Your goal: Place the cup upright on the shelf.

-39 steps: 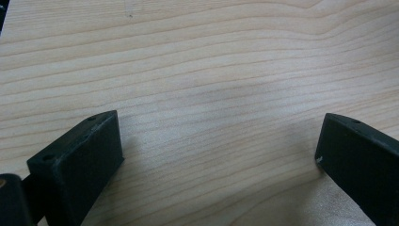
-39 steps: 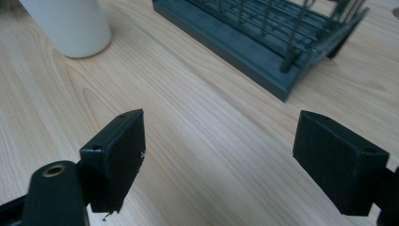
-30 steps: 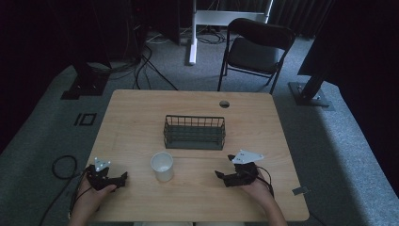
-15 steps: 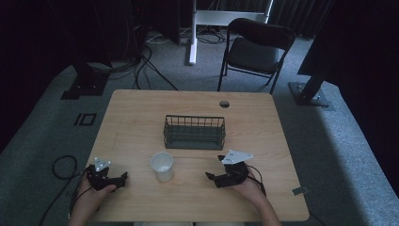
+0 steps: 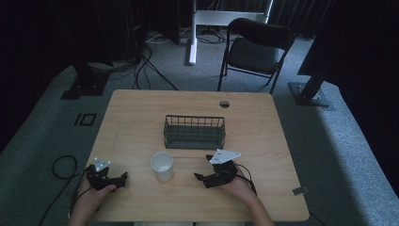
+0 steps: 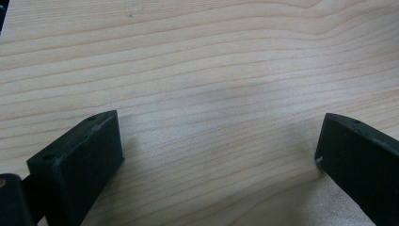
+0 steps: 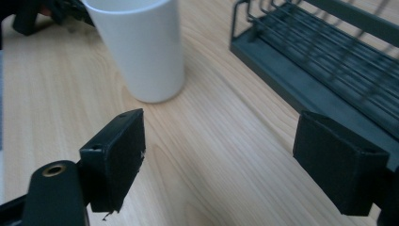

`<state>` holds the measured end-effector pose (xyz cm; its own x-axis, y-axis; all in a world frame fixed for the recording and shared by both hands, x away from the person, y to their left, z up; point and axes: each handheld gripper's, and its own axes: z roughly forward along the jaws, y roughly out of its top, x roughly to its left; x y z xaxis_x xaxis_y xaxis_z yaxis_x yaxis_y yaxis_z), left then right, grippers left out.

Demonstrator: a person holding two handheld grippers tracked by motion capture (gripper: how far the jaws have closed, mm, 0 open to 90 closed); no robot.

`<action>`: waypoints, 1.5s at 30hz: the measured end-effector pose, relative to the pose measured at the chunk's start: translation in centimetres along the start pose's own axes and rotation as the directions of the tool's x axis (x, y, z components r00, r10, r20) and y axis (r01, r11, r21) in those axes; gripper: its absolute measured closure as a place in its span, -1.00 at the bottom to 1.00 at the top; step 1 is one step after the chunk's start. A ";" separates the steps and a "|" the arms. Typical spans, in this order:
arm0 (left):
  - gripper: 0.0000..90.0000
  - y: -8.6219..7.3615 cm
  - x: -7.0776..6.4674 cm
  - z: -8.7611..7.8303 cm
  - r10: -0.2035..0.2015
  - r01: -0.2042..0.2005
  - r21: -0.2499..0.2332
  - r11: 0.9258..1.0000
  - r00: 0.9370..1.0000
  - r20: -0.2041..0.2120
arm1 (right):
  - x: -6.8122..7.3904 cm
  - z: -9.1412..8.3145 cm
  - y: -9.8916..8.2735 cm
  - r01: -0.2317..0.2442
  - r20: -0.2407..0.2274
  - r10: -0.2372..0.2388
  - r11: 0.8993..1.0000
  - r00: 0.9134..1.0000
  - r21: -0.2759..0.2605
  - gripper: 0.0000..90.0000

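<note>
High view: wooden table (image 5: 141, 113), dark room; left gripper (image 5: 123, 177) and right gripper (image 5: 202, 168) both spread apart.

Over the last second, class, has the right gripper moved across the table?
Yes. The right gripper has slid left toward the white cup, judged against the wire basket, which has stayed put.

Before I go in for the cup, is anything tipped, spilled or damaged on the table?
Nothing stands out. The white plastic cup stands upright on the light wooden table, apart from the dark wire basket, which sits square. The right gripper is open, short of the cup; the left gripper rests open.
</note>
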<state>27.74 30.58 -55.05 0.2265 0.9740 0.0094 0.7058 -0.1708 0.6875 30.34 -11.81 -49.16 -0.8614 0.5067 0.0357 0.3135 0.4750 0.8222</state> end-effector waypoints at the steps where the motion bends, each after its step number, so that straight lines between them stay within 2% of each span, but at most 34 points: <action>1: -0.97 0.0 0.0 0.0 0.000 0.000 0.000 1.000 1.000 0.000 | 0.1 0.2 0.1 0.005 0.000 -0.005 1.000 1.000 0.001 -0.62; 4: -0.97 0.0 0.0 0.0 0.000 0.000 0.000 1.000 1.000 0.000 | 0.8 1.2 0.6 0.024 -0.004 -0.024 1.000 1.000 0.010 -0.62; 21: -0.97 0.0 0.0 0.0 0.000 0.000 0.000 1.000 1.000 0.000 | 3.3 4.5 2.6 0.074 -0.084 -0.074 0.997 0.994 0.000 -0.62; 35: -0.97 0.0 0.0 0.0 0.000 0.000 0.000 1.000 1.000 0.001 | 4.3 6.8 3.9 0.092 -0.100 -0.093 0.996 0.991 -0.006 -0.63; 45: -0.97 0.0 0.0 0.0 -0.002 0.002 -0.002 1.000 1.000 0.001 | 4.6 7.9 4.8 0.090 -0.091 -0.091 0.996 0.992 -0.017 -0.63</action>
<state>27.74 30.58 -55.05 0.2255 0.9742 0.0072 0.7053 -0.1684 0.6886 31.01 -1.50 -49.53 -0.9191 0.3939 0.0124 0.2282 0.5063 0.8316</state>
